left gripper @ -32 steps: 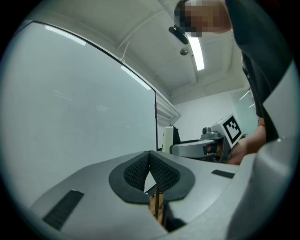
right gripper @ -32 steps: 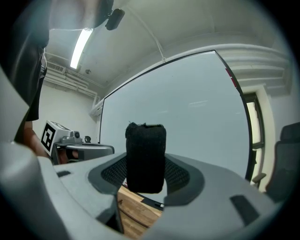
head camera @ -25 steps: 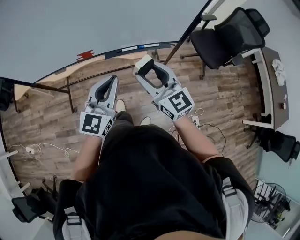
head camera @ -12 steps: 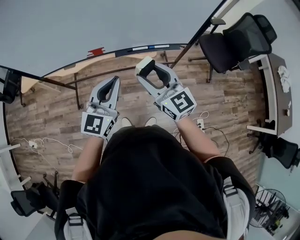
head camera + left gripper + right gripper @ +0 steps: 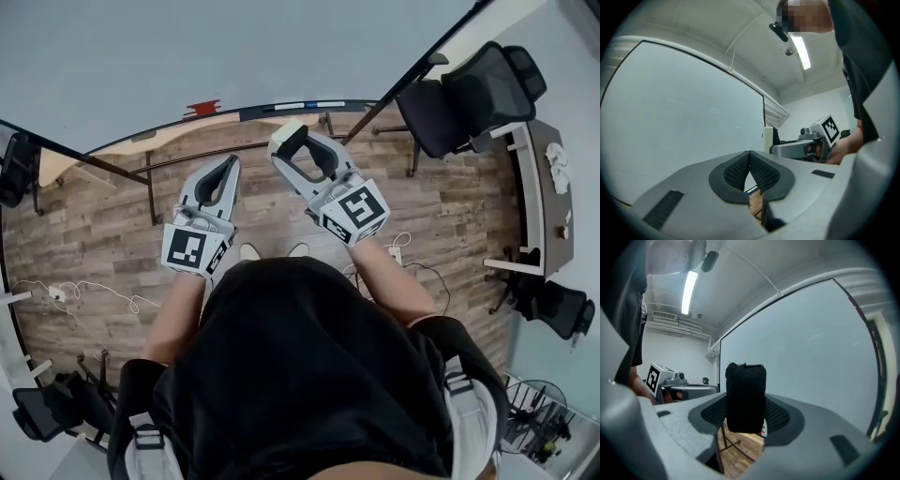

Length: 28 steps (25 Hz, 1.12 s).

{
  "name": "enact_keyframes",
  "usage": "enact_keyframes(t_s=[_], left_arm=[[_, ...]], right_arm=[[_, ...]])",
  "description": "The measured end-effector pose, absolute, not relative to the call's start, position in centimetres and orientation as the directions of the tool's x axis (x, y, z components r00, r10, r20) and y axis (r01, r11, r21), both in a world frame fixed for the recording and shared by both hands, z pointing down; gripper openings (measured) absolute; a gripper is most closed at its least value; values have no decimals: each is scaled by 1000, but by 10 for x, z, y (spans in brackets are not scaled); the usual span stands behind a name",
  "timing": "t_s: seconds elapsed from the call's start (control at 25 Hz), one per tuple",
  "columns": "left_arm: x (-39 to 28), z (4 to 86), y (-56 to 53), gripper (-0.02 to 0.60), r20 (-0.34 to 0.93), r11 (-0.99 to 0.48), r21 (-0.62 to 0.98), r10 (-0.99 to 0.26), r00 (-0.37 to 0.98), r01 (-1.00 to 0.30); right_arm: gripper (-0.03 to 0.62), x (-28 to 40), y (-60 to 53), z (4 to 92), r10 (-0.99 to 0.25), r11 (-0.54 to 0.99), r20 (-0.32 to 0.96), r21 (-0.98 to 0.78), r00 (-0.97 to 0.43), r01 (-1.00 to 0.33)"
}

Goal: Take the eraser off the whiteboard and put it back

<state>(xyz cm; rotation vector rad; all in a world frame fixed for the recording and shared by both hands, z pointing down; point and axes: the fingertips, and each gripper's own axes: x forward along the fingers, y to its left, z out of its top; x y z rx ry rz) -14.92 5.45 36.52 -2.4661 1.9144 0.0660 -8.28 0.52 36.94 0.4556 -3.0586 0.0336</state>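
Eraser [image 5: 746, 397]: dark felt block, was pinched upright between the jaws of the right tool [image 5: 296, 141], near the whiteboard [image 5: 811, 343]. Left tool [image 5: 750, 157]: jaws were pressed together, nothing between them, held beside the right. Wooden floor [image 5: 103, 234] lay below.

— What is the eraser [image 5: 746, 397] faced with?
— Black felt, fuzzy and matt.
— And the right gripper [image 5: 746, 405]?
— Matt grey plastic with a fine grain. Its pads [image 5: 776, 415] look like dark cross-hatched rubber.
— The whiteboard [image 5: 811, 348]?
— Smooth, with a faint sheen. The floor [image 5: 103, 234] is matt wood-grain plank.
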Motion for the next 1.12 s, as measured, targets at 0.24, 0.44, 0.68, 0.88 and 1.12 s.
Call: enact_keyframes(t_s=[0.24, 0.44, 0.68, 0.88, 1.12], left_arm=[[-167, 366, 58, -5, -52, -274, 27, -961, 272, -961], [-182, 367, 61, -5, -58, -292, 19, -955, 291, -956], [-206, 369, 64, -5, -60, -311, 23, -949, 309, -950], [-223, 369, 64, -5, -61, -322, 14, -945, 321, -947], [-234, 371, 68, -5, -52, -336, 7, -941, 335, -942]], right_arm=[[224, -103, 12, 367, -305, 952, 56, -4, -951, -305], [224, -121, 15, 371, -317, 948, 66, 3, -946, -317], [224, -143, 19, 372, -350, 937, 75, 7, -934, -351], [224, -151, 19, 372, -392, 920, 76, 20, -917, -392], [224, -155, 20, 374, -438, 899, 76, 13, -896, -438]])
